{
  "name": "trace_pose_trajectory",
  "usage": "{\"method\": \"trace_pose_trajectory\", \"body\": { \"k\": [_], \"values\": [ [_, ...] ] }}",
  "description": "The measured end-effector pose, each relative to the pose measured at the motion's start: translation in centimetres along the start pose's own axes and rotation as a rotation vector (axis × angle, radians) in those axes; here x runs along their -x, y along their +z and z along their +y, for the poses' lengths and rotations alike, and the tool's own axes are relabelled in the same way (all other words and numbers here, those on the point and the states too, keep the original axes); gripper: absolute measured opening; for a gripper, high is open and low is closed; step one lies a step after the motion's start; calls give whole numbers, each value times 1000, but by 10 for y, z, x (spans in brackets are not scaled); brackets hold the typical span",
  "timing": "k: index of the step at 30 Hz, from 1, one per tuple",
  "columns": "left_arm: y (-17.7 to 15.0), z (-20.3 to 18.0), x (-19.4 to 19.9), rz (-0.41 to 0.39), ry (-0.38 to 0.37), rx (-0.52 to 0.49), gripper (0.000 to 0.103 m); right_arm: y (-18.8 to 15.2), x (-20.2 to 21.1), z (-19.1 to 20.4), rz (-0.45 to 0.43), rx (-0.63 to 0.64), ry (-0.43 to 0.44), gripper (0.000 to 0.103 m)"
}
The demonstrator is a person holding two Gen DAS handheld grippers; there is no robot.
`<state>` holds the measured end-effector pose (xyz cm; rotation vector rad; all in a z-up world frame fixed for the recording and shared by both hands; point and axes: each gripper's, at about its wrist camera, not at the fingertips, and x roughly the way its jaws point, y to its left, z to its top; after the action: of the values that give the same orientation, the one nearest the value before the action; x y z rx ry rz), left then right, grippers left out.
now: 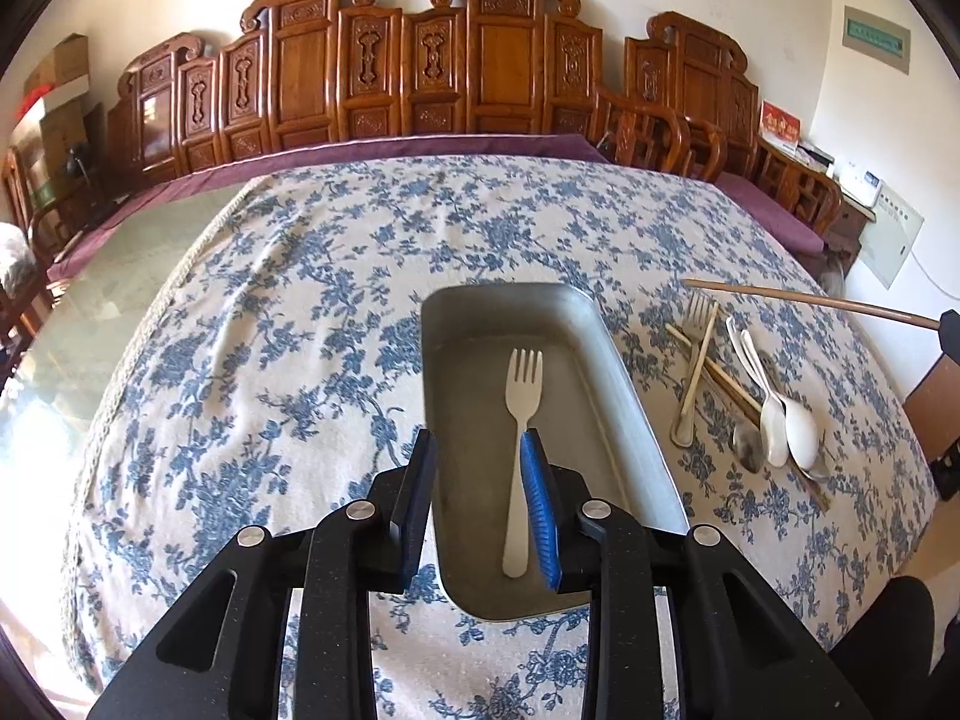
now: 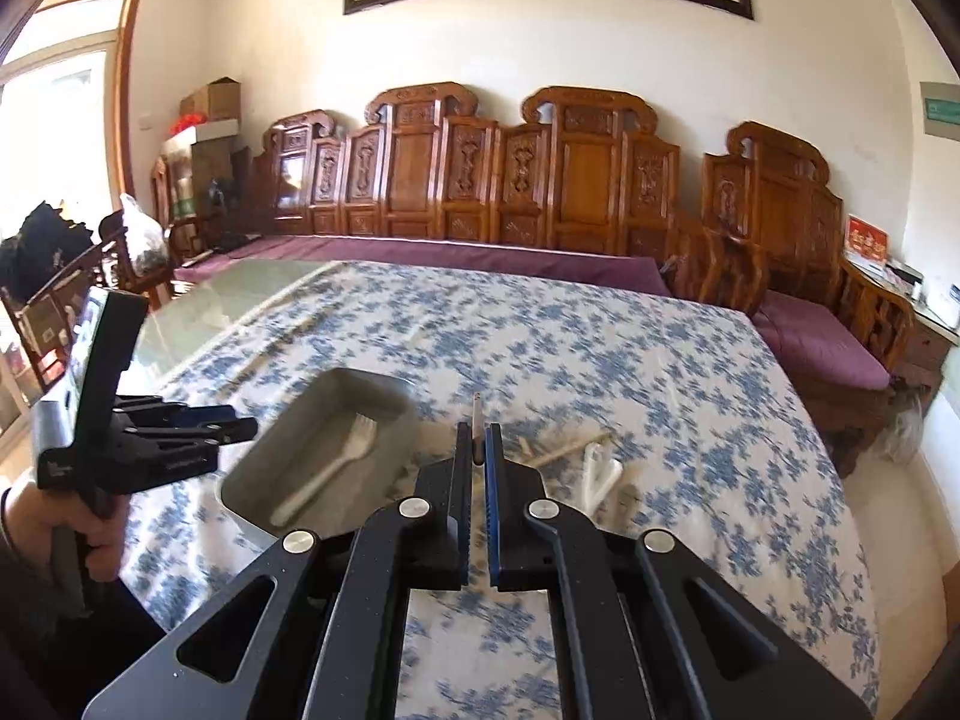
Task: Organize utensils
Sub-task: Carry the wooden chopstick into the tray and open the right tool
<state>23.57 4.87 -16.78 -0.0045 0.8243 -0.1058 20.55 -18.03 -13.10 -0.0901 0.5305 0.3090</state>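
A grey metal tray [image 1: 624, 396] lies on the flowered tablecloth with one white plastic fork [image 1: 523, 420] in it. My left gripper [image 1: 478, 441] hovers open over the tray's near end. The fork's handle lies below it, beside the blue right pad, and neither pad touches it. My right gripper [image 2: 478, 432] is shut on a brown chopstick [image 2: 476, 414], held above the cloth to the right of the tray [image 2: 270, 480]. In the left wrist view that chopstick [image 1: 810, 300] slants over a pile of utensils [image 1: 750, 396]: a metal fork, chopsticks, white and metal spoons.
A hand [image 2: 90, 534] holds the left gripper [image 2: 243, 423] at the left. Carved wooden benches [image 2: 528, 192] with purple cushions line the far side of the table. A bare glass tabletop [image 1: 120, 276] shows left of the cloth.
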Motion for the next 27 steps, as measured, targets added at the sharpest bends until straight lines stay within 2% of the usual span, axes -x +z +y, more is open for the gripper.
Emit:
{"method": "trace_pose_trajectory", "body": {
  "k": [6, 12, 21, 27],
  "values": [
    [3, 10, 7, -15, 24, 6, 27, 10, -20, 38, 6, 30, 79, 5],
    [5, 22, 9, -19, 41, 24, 27, 6, -60, 74, 54, 65, 123, 5],
    [6, 32, 9, -17, 50, 37, 27, -7, -106, 92, 137, 22, 146, 5],
    [6, 33, 13, -26, 44, 38, 27, -25, -120, 99, 229, -9, 207, 6]
  ]
}}
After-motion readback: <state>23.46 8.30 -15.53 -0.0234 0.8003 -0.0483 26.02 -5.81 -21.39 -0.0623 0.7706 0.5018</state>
